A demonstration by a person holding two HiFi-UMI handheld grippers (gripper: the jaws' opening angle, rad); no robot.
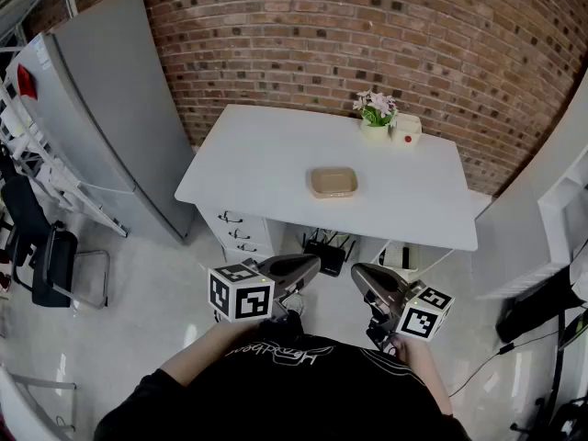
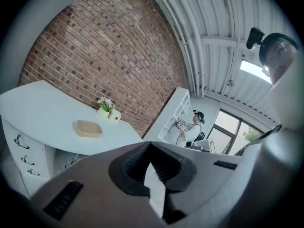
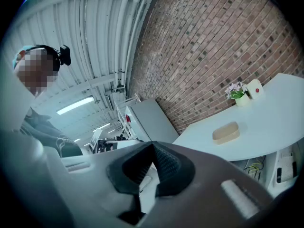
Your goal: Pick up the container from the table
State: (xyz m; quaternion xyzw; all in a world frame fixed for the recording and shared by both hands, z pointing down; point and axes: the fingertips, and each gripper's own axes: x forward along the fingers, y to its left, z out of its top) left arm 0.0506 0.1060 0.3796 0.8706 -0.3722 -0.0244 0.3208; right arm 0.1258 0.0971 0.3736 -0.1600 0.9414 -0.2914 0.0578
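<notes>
While the container (image 1: 333, 182) rests on the table (image 1: 257, 154), I hold the left gripper (image 1: 310, 265) and right gripper (image 1: 358, 274) clenched empty, well apart from it.

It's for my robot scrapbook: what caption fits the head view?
Left gripper and right gripper, both shut, hover short of the white table holding a shallow tan square container.

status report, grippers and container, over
Left gripper shut, empty; right gripper shut, empty. Both held short of the table. Container untouched mid-table. Nothing near it; flower pot at the far corner.
</notes>
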